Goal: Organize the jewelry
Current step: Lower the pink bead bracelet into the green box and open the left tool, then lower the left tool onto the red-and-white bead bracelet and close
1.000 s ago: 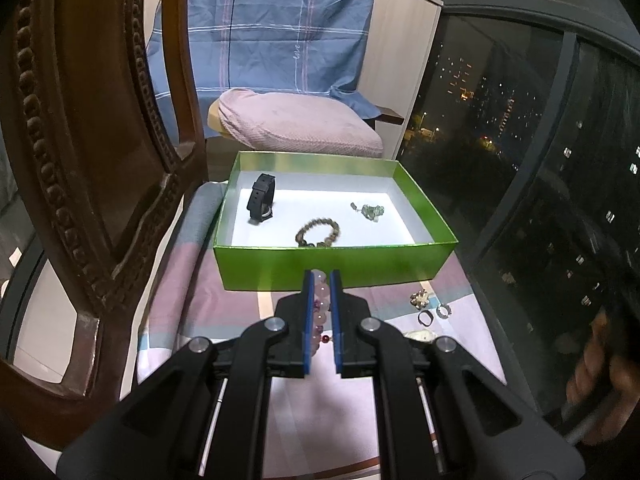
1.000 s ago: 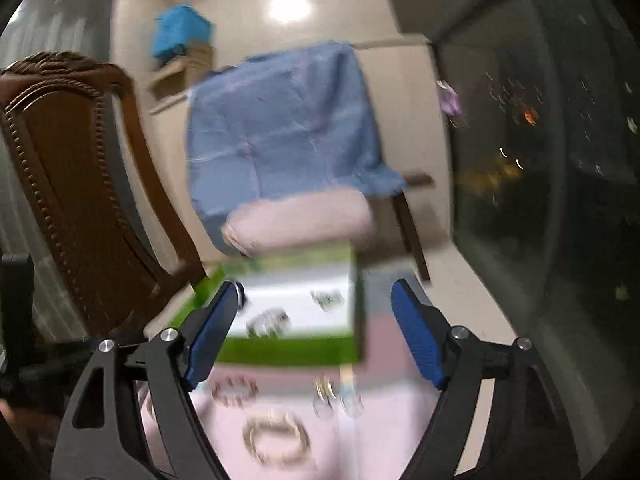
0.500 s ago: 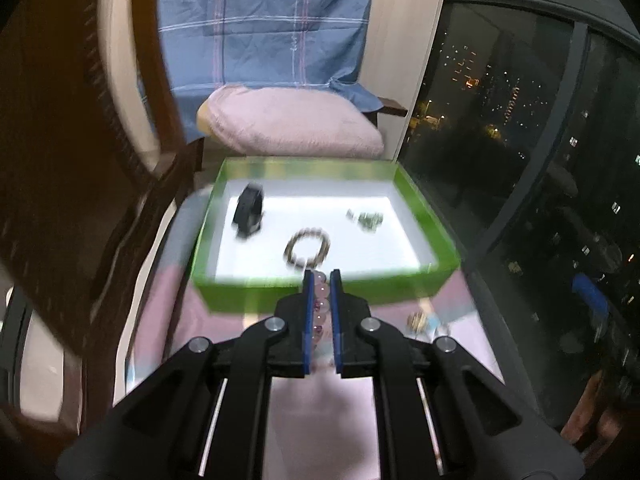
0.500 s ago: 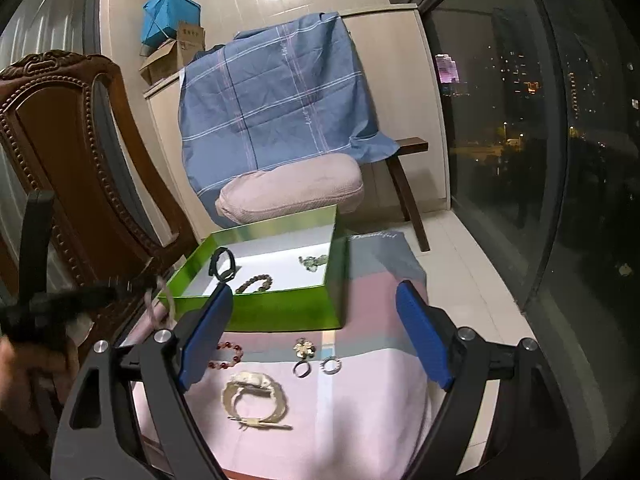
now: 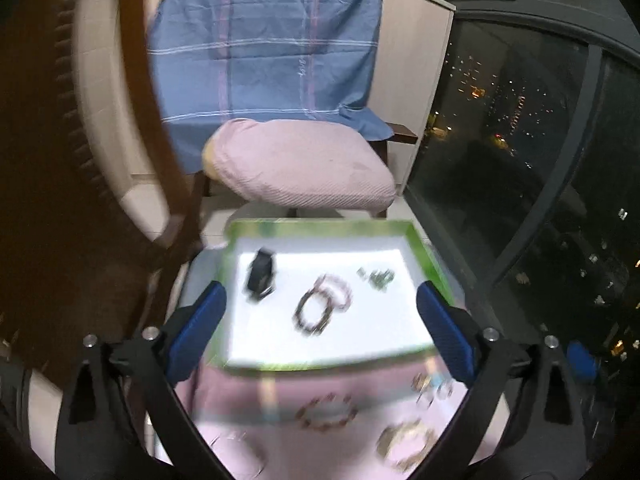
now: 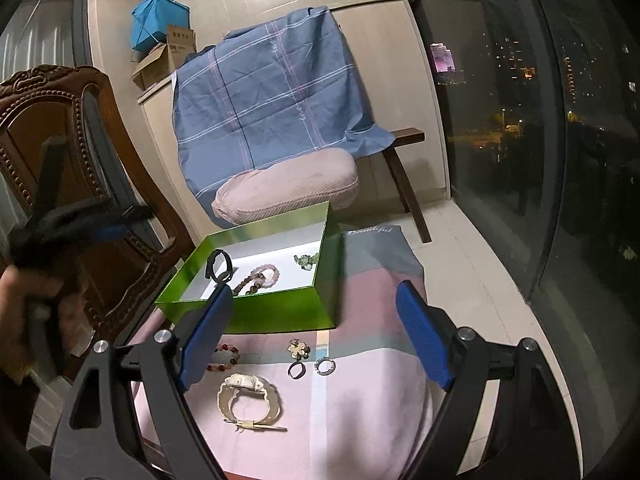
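Both claws, left point(image 5: 320, 320) and right point(image 6: 316, 332), gape wide and empty: four pieces lie in the green cardboard box point(image 6: 256, 312), five wait on the pink cloth-covered worktop point(image 6: 360, 400).

Tiled room by a night window

A blue plaid cloth point(image 6: 272, 108) is draped over a pale cabinet point(image 6: 404, 92), with a pink cushion point(image 6: 286, 190) lying below it and a dark wooden bench point(image 6: 404, 160) beside it. A carved wooden chair point(image 6: 60, 152) is seen at left. A blue box point(image 6: 159, 20) and cardboard cartons point(image 6: 168, 54) are stacked on the cabinet. City lights are seen through the tall window point(image 6: 532, 120); the floor point(image 6: 476, 268) is laid with pale tiles.
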`<action>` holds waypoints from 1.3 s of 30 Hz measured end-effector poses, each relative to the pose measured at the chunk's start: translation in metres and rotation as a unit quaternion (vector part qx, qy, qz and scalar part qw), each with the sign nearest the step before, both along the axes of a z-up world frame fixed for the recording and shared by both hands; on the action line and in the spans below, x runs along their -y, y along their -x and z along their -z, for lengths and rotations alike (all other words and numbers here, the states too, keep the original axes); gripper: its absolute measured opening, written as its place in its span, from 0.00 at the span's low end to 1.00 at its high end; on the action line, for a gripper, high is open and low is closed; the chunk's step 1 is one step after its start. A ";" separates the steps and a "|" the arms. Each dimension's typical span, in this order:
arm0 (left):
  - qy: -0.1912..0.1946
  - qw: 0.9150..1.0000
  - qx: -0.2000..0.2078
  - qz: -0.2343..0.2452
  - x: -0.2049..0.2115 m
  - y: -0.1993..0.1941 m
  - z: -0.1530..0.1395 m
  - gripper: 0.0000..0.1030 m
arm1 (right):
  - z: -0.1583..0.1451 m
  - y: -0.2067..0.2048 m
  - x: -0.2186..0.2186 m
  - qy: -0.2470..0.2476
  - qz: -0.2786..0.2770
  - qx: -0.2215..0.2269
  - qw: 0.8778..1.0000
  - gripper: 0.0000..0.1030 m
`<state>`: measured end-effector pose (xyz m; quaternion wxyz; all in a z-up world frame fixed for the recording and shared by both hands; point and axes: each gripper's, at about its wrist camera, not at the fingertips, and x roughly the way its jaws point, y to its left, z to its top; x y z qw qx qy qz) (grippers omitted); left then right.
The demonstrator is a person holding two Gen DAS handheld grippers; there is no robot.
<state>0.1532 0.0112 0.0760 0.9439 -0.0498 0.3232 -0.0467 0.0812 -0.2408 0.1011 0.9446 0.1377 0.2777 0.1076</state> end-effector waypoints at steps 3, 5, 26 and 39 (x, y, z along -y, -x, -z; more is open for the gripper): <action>0.001 1.000 0.009 -0.015 -0.016 0.045 0.013 0.96 | 0.000 0.002 -0.004 0.009 -0.006 -0.001 1.000 0.79; 0.012 0.999 0.021 -0.036 -0.028 0.082 0.028 0.96 | 0.000 0.005 -0.008 0.018 -0.011 -0.001 1.000 0.79; -0.012 0.999 0.029 -0.019 -0.020 0.127 0.057 0.96 | 0.007 0.021 -0.029 0.105 -0.019 0.004 0.994 0.79; -0.064 0.995 -0.061 0.049 0.032 0.049 0.112 0.59 | 0.008 0.015 -0.029 0.092 -0.032 -0.008 0.995 0.79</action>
